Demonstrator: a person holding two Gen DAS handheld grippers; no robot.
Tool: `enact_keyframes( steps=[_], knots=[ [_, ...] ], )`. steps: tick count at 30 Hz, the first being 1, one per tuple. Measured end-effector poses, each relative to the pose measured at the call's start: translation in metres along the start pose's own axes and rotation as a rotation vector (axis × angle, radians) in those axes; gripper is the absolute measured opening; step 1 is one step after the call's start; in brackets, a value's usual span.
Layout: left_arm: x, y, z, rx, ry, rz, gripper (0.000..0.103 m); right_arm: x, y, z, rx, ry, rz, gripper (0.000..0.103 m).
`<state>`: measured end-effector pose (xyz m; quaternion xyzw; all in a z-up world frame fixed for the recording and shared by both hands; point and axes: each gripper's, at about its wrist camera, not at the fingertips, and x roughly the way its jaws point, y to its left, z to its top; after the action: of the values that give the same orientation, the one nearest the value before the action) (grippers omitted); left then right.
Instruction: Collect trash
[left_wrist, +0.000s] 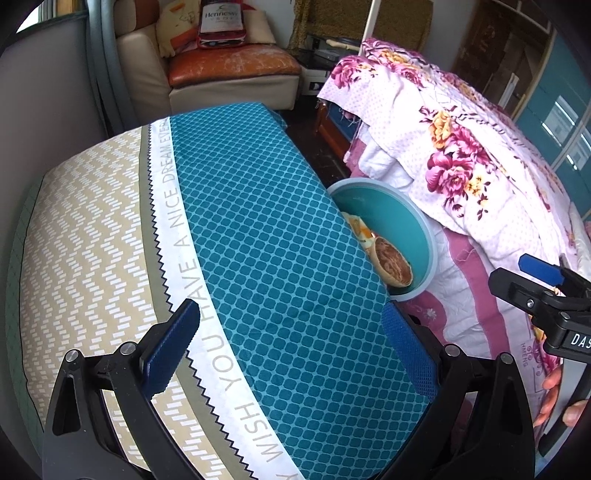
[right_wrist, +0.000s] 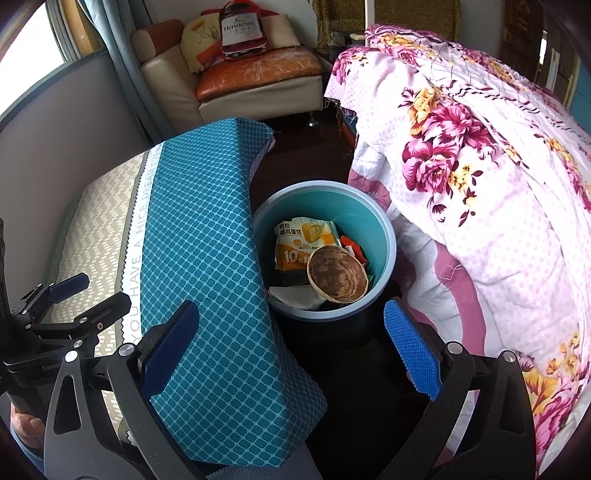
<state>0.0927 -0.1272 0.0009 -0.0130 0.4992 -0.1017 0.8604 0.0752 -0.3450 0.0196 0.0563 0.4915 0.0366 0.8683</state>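
Both claws stand wide with nothing between their blue pads. Left gripper (left_wrist: 291, 347) hangs over a teal-and-beige cushion (left_wrist: 258, 240) (the white strip on it reads "WISH YOU HAVE A NICE DREAM"), and the right gripper (right_wrist: 291, 347) hangs over the dark floor (right_wrist: 354, 369) between that cushion and a floral quilt (right_wrist: 480, 184). A hand (left_wrist: 557, 398) shows at the right edge of the left view, on the right tool's handle.

Just beyond the right claw sits a teal bin (right_wrist: 384, 229), touching the cushion's edge on one side and close to the quilt on the other. The trash lies inside it: a yellow-and-white snack wrapper (right_wrist: 299, 240), a brown-stained paper cup (right_wrist: 338, 275) tipped on its side over the wrapper, and orange scraps (right_wrist: 351, 245) beside them.

Farther back stands a beige sofa (right_wrist: 258, 96) with an orange seat, holding a bottle-shaped pillow (right_wrist: 242, 29) printed "Hennessy".
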Motion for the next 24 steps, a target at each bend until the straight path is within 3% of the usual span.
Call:
enact_keyframes(
  steps=[24],
  knots=[
    [0.013,0.004,-0.002,0.007,-0.001,0.04,0.099,0.021,-0.004,0.0,0.013,0.042,-0.012,0.096]
  ],
)
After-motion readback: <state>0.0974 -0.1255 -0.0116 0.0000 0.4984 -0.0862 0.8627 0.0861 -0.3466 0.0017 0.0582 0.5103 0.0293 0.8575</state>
